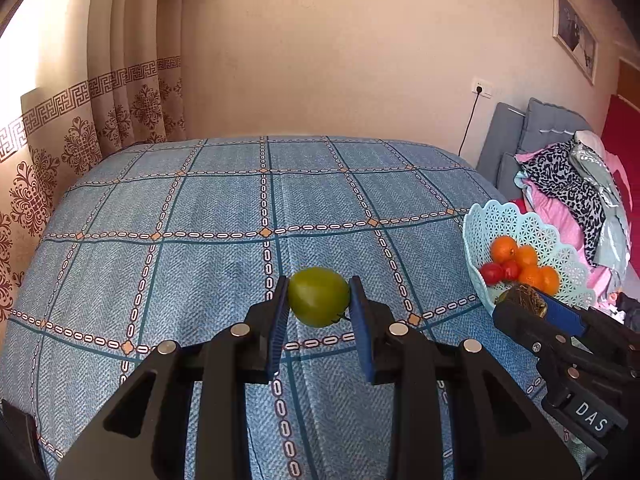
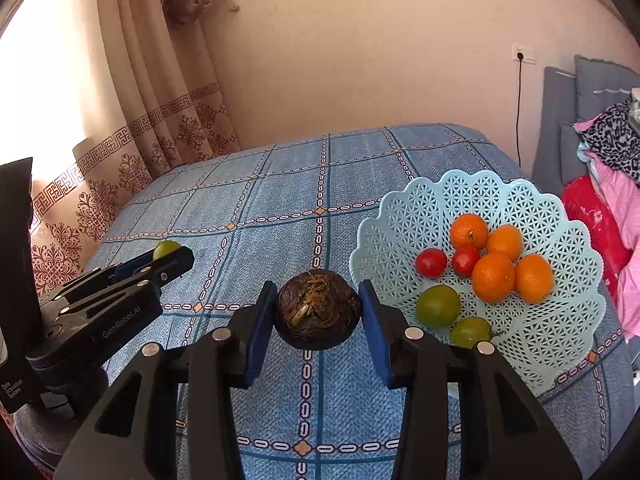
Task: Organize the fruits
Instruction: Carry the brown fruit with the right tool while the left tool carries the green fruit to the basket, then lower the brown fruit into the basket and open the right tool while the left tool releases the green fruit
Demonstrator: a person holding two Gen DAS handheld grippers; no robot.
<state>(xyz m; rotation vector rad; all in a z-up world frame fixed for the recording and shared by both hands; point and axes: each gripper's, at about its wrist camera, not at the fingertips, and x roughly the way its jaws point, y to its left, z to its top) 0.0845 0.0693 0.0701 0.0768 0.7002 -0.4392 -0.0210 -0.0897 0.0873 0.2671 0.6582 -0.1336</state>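
Left tool (image 1: 319, 300): clamps green fruit (image 1: 318, 296) above blue checked bed (image 1: 160, 208) | Right tool (image 2: 319, 312): grips dark brown fruit (image 2: 318, 309) beside basket (image 2: 400, 208) | Progress: basket holds oranges (image 2: 493, 277), red and green fruits; two held fruits remain to deposit.

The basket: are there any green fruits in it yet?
Yes, two green fruits lie at the near side of the basket, beside the oranges and red tomatoes.
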